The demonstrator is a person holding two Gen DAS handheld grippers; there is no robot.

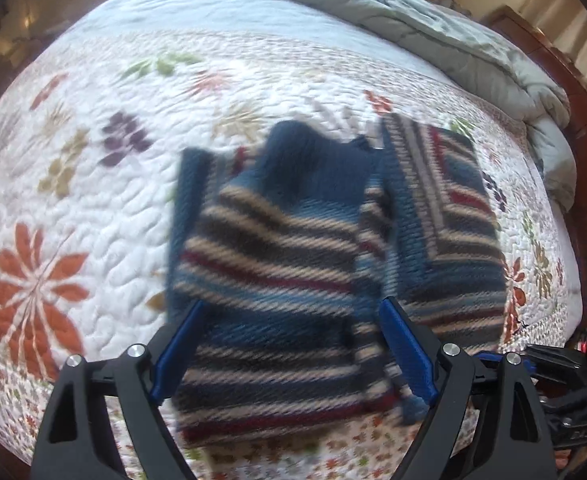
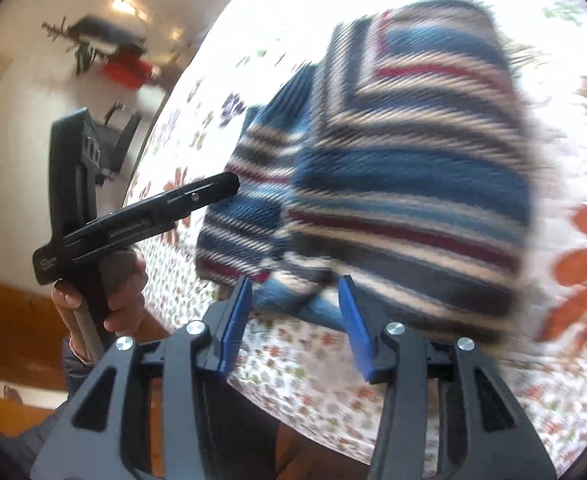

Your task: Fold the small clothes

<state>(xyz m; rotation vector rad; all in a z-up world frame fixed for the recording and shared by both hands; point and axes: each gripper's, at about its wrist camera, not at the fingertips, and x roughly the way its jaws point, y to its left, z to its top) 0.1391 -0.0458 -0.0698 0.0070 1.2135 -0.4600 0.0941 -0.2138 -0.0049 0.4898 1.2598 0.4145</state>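
Note:
A small knitted sweater (image 1: pixel 285 240) with blue, cream, dark and red stripes lies on the floral quilt (image 1: pixel 73 160), one side folded over its body. My left gripper (image 1: pixel 293 304) hangs open and wide just above its lower part, pads clear of the knit. In the right wrist view the sweater (image 2: pixel 393 160) fills the middle. My right gripper (image 2: pixel 296 280) stands open at its near edge, and a blue fold of knit lies between the pads without being pinched. The left gripper (image 2: pixel 221 186) shows from the side, held by a hand (image 2: pixel 121 292).
A rumpled grey duvet (image 1: pixel 453 40) is heaped along the far right of the bed, against a wooden frame (image 1: pixel 581 120). The quilt's edge (image 2: pixel 181 280) drops off at the left, with the room's floor and dark furniture (image 2: pixel 109 48) beyond.

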